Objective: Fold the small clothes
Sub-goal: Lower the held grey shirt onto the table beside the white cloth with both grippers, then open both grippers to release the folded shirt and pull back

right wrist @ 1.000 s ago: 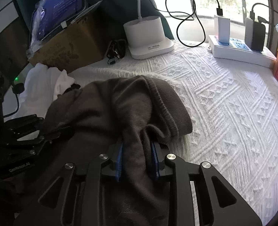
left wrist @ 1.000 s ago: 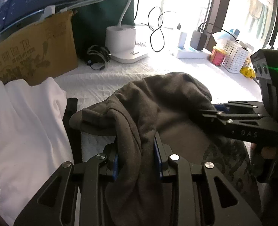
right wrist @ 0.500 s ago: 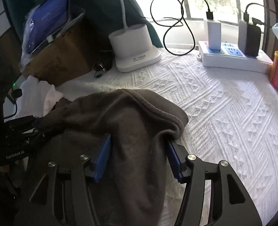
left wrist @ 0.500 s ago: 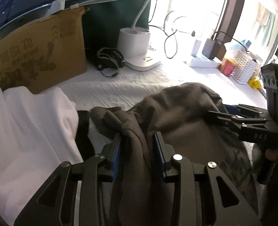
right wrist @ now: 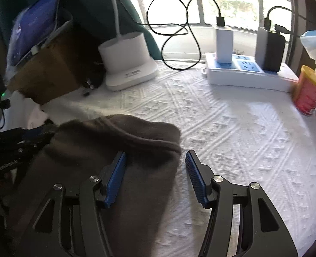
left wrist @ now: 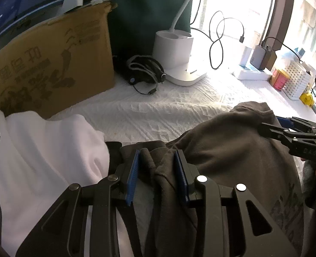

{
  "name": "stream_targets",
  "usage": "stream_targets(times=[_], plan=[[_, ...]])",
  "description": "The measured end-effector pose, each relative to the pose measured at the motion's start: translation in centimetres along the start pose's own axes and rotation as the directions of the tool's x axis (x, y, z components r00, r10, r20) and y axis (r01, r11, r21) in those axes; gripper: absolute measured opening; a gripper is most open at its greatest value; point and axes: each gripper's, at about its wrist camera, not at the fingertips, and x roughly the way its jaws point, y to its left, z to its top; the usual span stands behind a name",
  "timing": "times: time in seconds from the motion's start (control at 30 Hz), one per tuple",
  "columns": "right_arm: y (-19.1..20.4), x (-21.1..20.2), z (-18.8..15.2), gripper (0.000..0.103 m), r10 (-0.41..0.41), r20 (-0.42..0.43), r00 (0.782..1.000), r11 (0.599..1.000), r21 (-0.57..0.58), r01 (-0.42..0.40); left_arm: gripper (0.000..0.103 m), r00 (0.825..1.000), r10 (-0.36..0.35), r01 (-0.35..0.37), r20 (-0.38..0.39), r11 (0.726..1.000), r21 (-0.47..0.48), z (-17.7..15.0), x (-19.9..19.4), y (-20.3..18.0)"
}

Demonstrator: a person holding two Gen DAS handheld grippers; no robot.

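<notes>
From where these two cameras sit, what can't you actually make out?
- Dark garment: its type; bunched, lower part cut off behind the right gripper in the right wrist view.
- Its print: unreadable, creased, near the left wrist view's edge.
- Cardboard box: contents hidden by its wall.
- Left gripper: fabric pinched between the pads.

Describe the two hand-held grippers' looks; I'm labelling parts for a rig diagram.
The left hand-held gripper and right hand-held gripper match: black scissor-like linkage arms with triangular cut-outs, silver round pivot pins, and ribbed blue pads lining the fingers. The right one's body shows pale lettering and a green light.
</notes>
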Motion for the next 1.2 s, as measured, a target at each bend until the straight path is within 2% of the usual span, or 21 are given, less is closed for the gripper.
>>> stream_targets(times=[0.1,0.47,0.7,1.2], plan=[[0.2,-0.1,-0.1,0.060,-0.024,-0.004,1.000,0.999,-0.026,0.024,0.040,1.000,0.026,-0.026,-0.003,1.000,-0.002,0.0,-0.2,-0.1],[0.6,-1.2,-0.5,0.062,-0.080,-0.002,0.997,0.997,-0.020,0.080,0.040,0.999,0.043,-0.043,0.004,0.999,-0.015,-0.5,-2.2,-0.7],[0.3,-2.8,-2.1,0.062,-0.113,-0.008,0.994,0.994,-0.003,0.113,0.040,1.000,-0.006,0.006,0.017,1.000,-0.022,-1.7,-4.1,-1.8],[0.1,-6.8,-6.2,0.062,-0.137,-0.030,0.990,0.990,0.038,0.138,0.040,0.999,-0.015,0.017,0.040,0.999,-0.035,-4.8,-7.5,-4.6]])
